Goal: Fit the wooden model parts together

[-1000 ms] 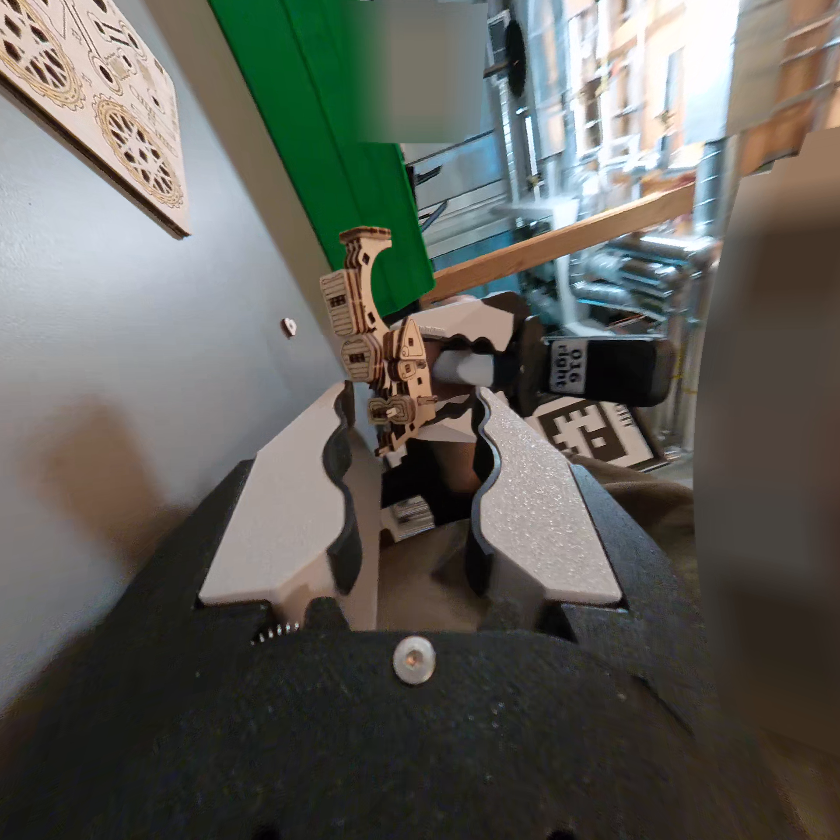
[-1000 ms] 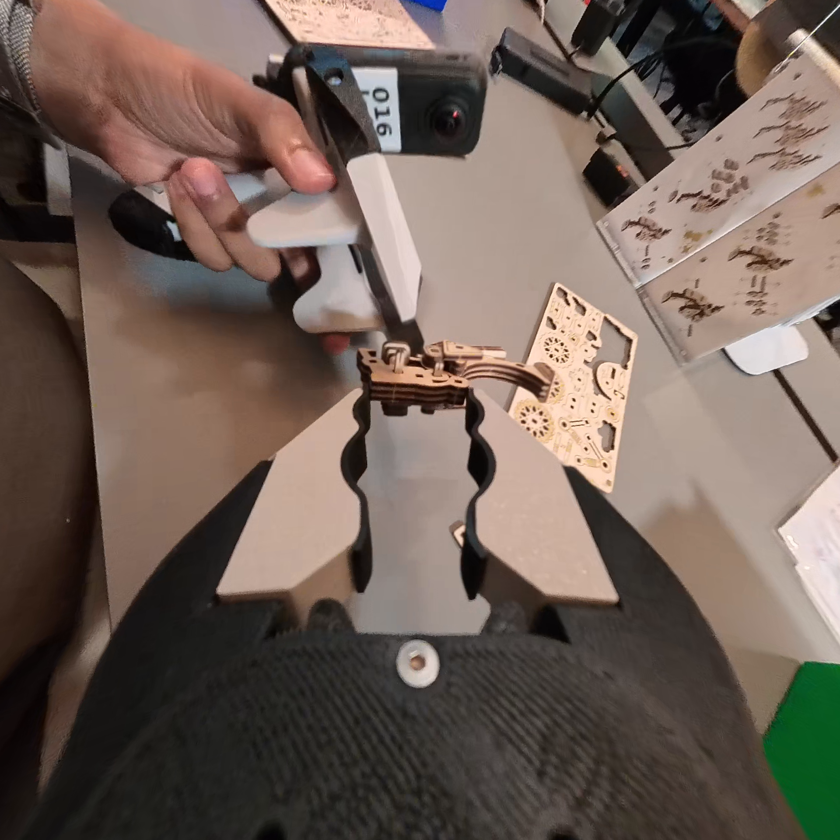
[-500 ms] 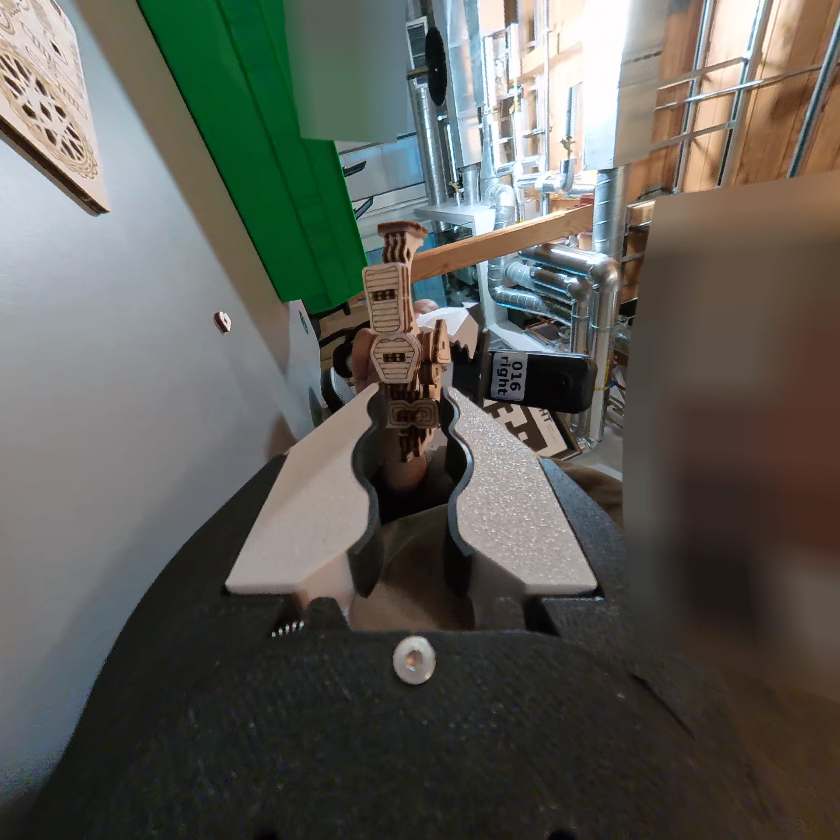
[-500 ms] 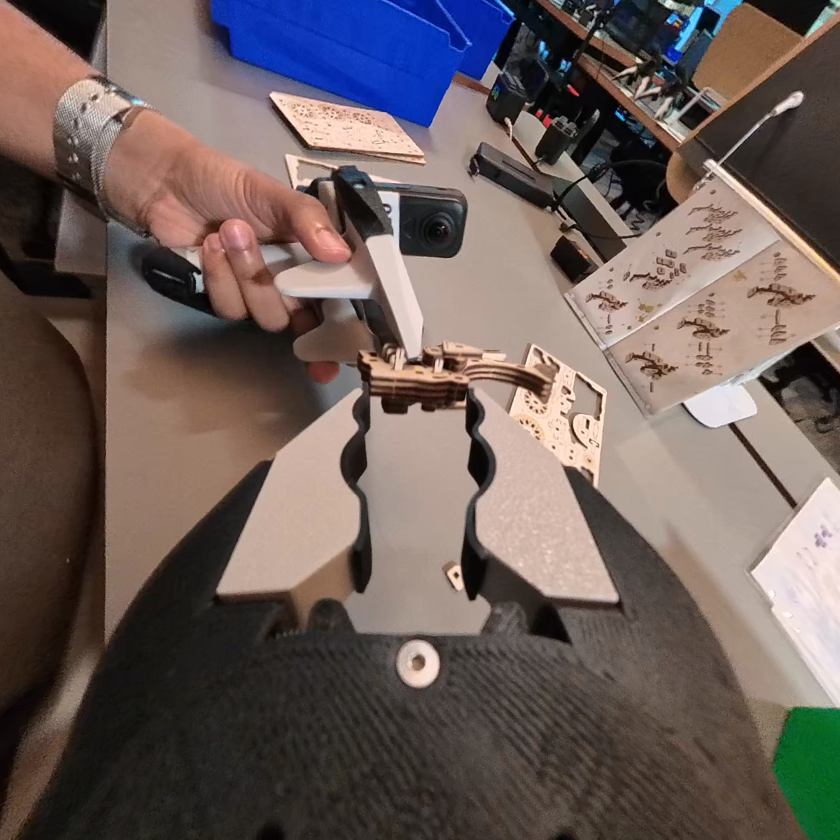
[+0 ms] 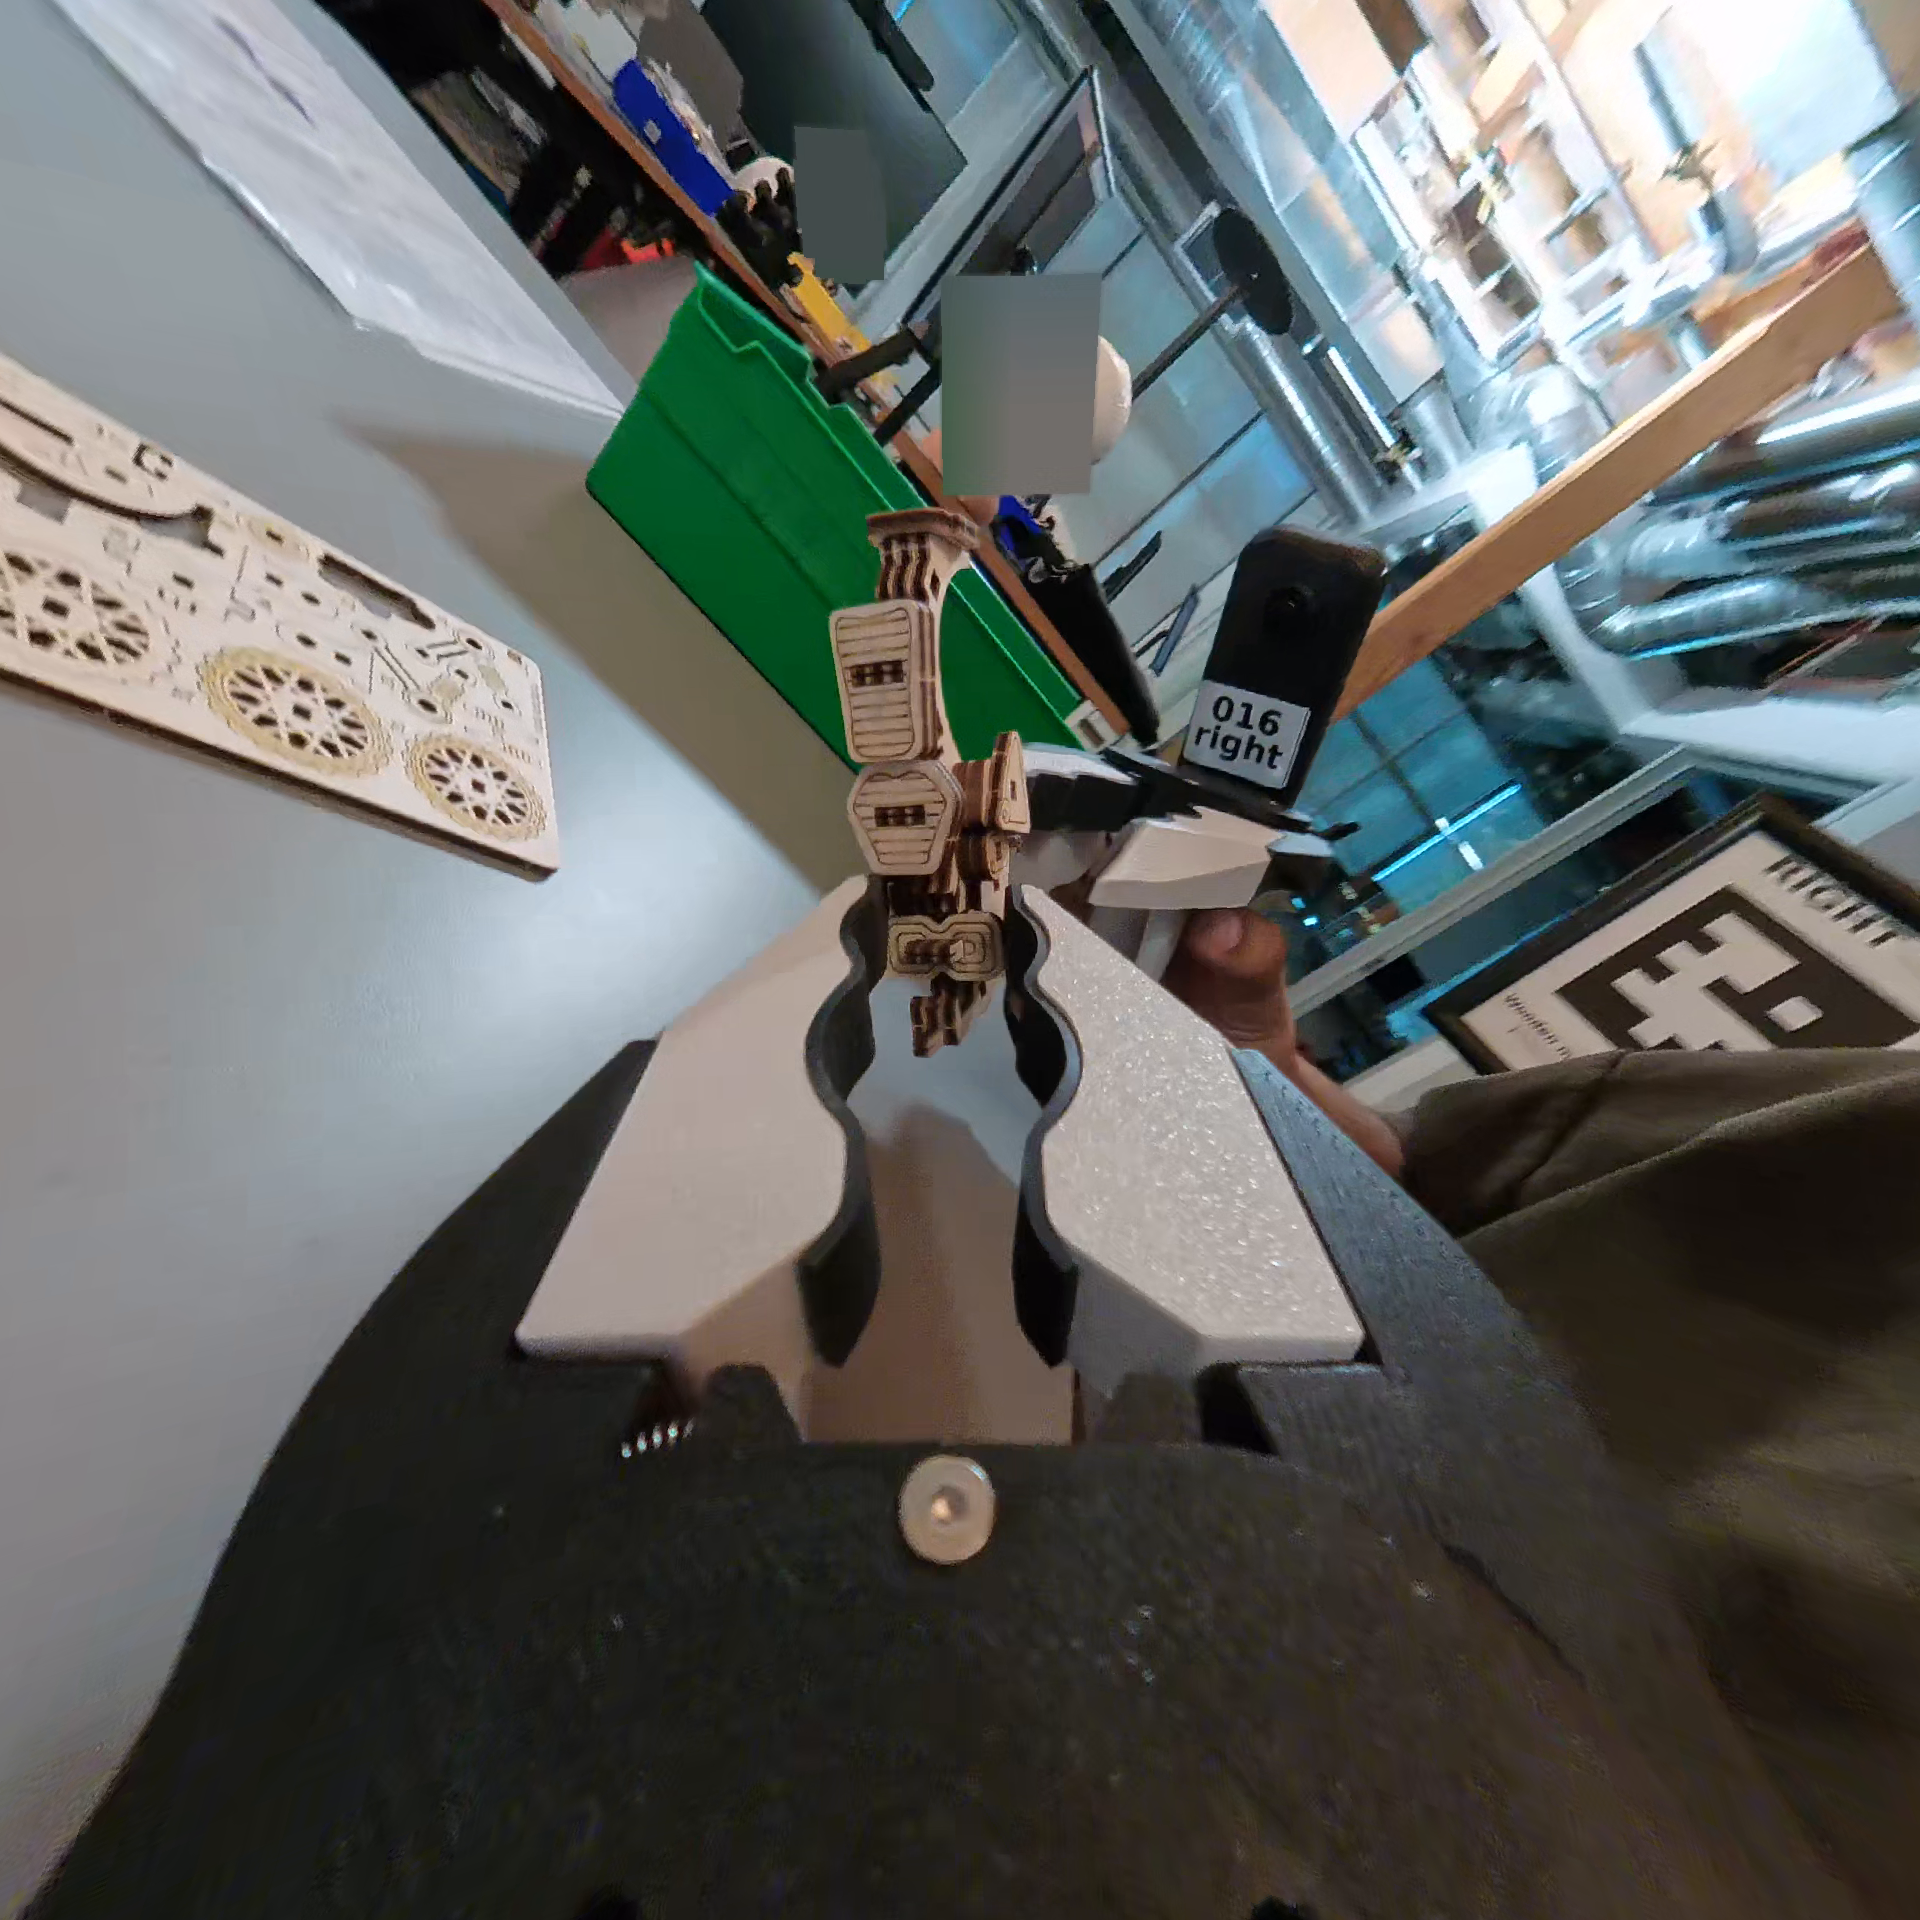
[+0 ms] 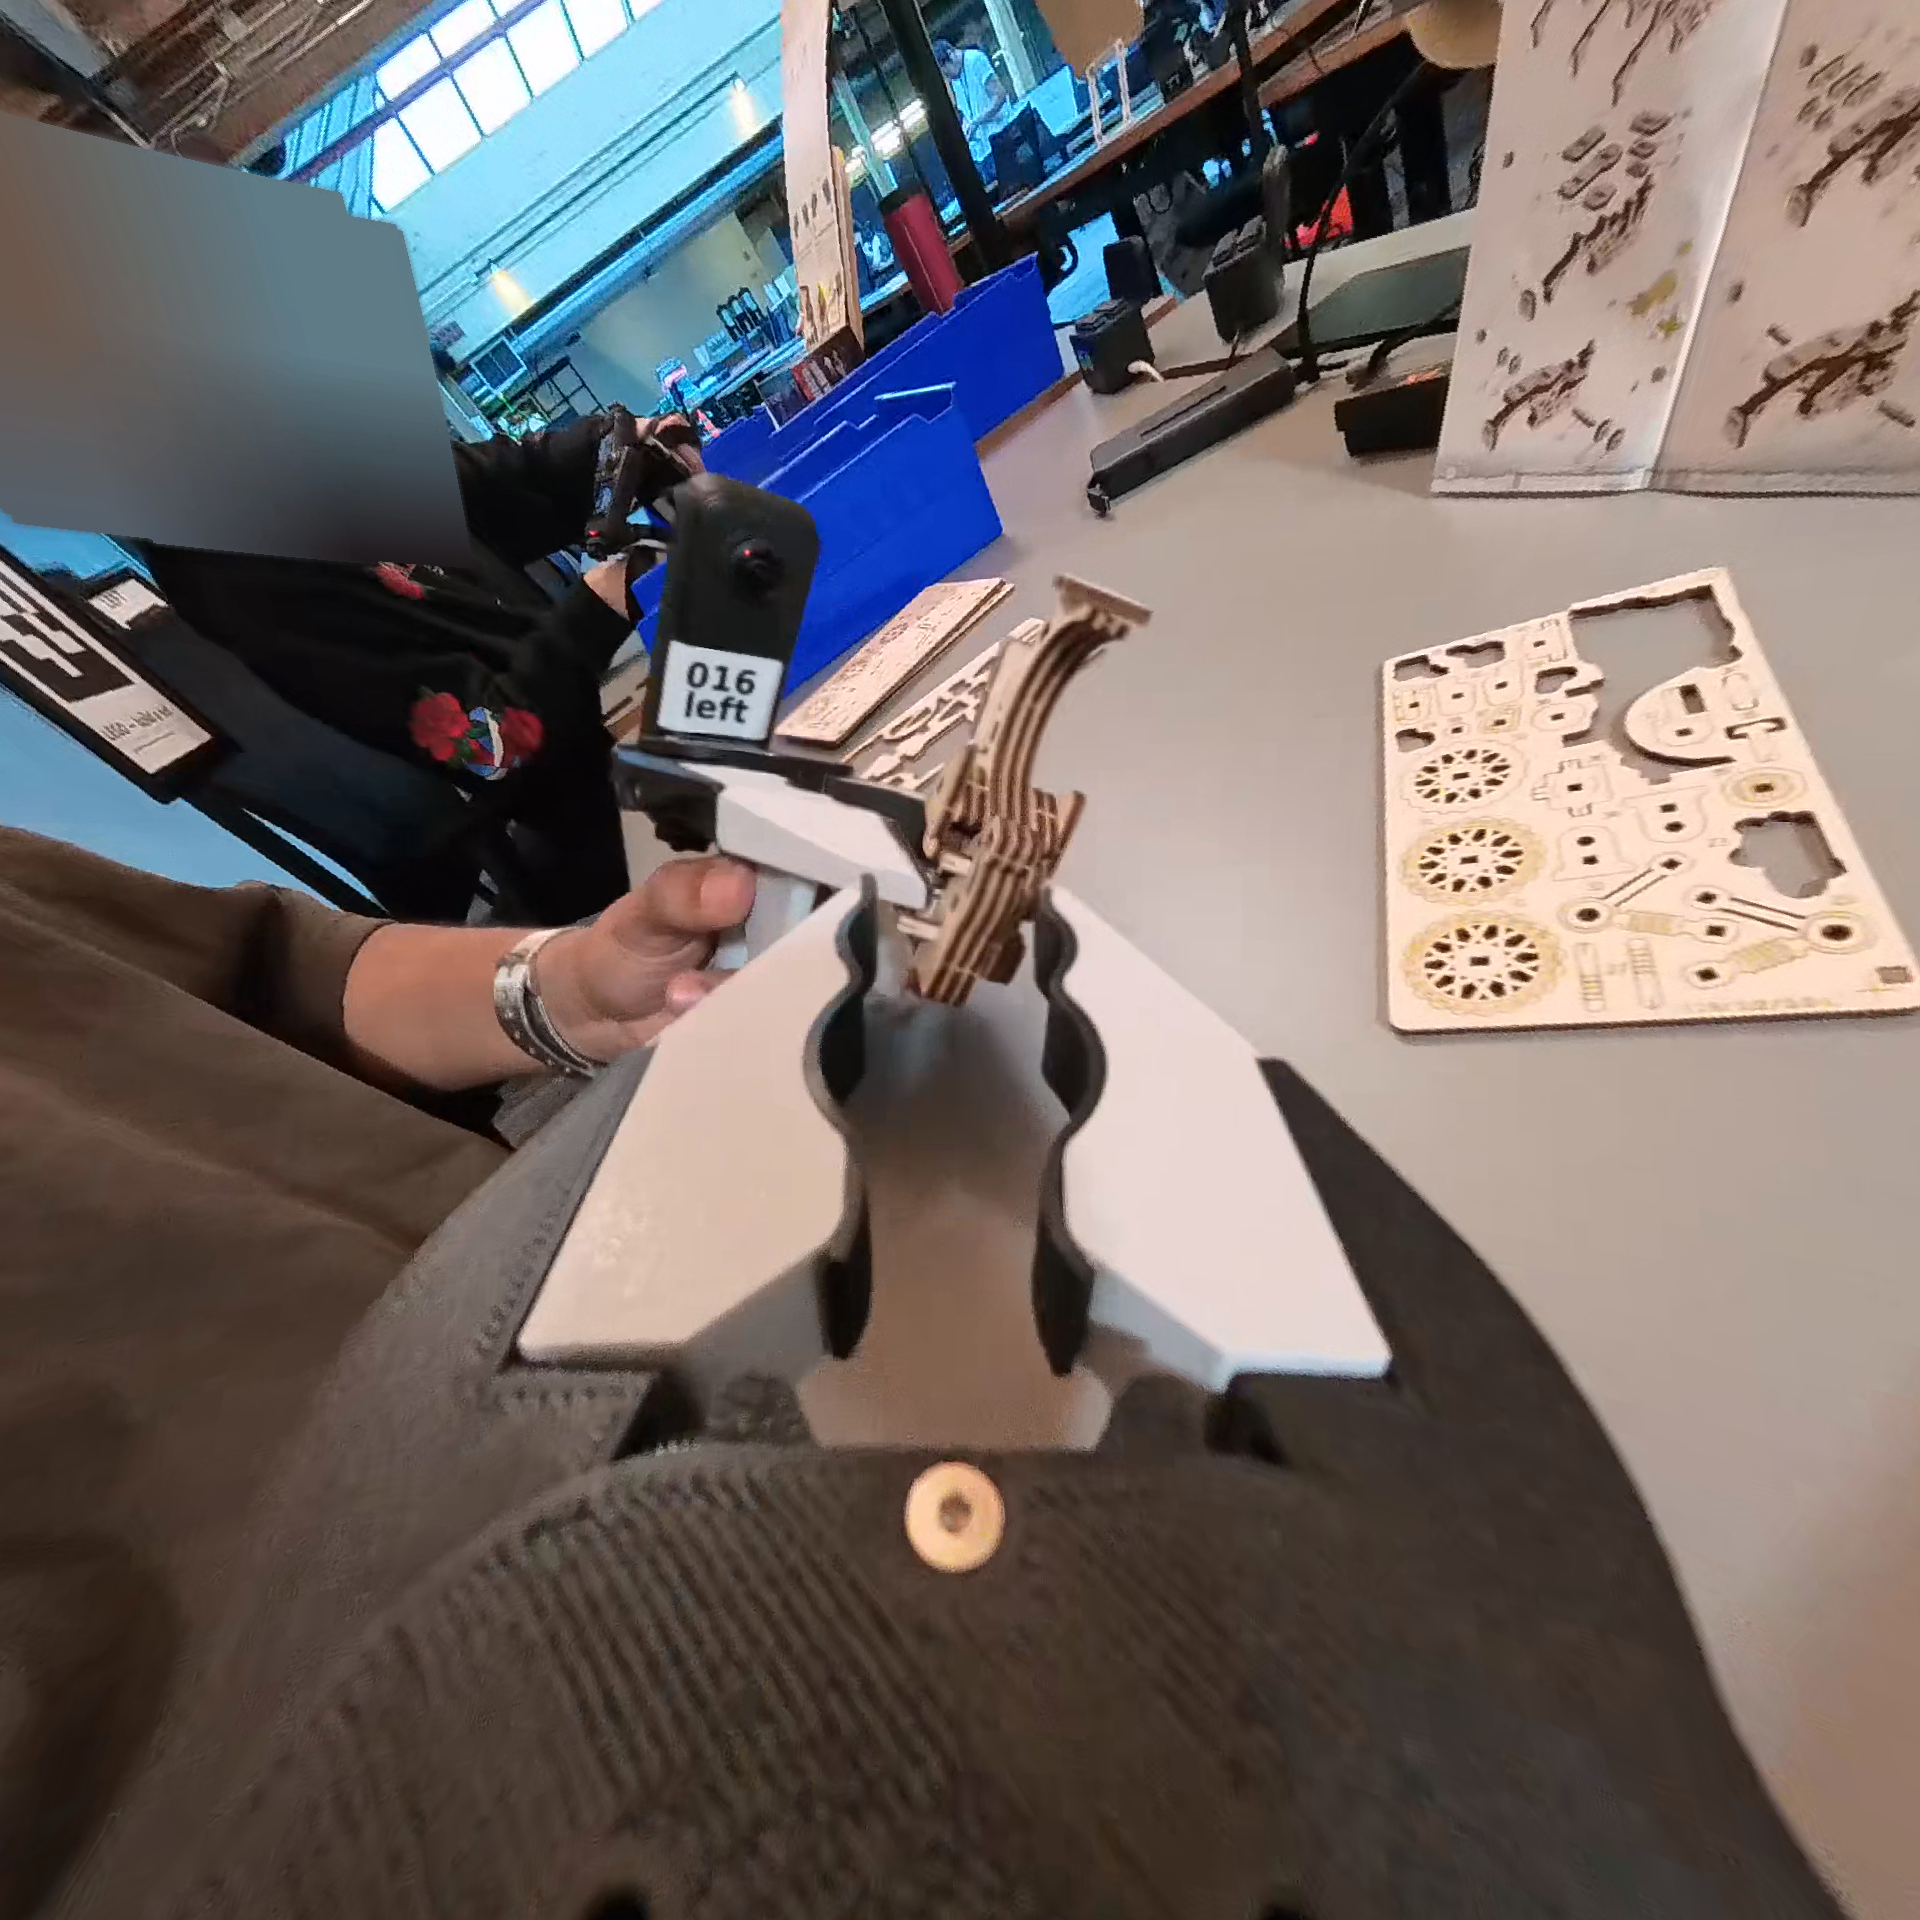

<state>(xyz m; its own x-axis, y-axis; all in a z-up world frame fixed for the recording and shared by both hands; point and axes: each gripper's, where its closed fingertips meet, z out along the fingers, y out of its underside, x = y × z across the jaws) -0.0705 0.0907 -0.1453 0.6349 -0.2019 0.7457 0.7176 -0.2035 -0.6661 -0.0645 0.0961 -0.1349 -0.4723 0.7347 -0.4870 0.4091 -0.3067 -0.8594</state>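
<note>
Left gripper (image 5: 943, 951): jaws narrowed onto the lower block of the wooden model (image 5: 928, 821), both fingertips touching its sides; the model stands upright between them, its curved layered arm rising above the tips.

Right gripper (image 6: 951, 935): jaws likewise drawn in on the same wooden model (image 6: 1003, 831), from the opposite side; contact at the right fingertip is clear, at the left fingertip partly hidden by the other tool. The model is held in the air above the grey table (image 6: 1558, 1195), between the two grippers, which meet nearly tip to tip.

Hand (image 6: 644, 956) on the left gripper's handle, metal band at the wrist.

Flat items on the table: one laser-cut parts sheet (image 6: 1621, 810), several pieces punched out, lying to the right of the model; further sheets (image 6: 904, 649) beyond it; a standing instruction card (image 6: 1683, 239) at the far right.

Containers: blue bins (image 6: 883, 457) at the table's far edge, contents not visible from this angle; green bin (image 5: 758, 520), behind the model in the left wrist view, inside hidden.
</note>
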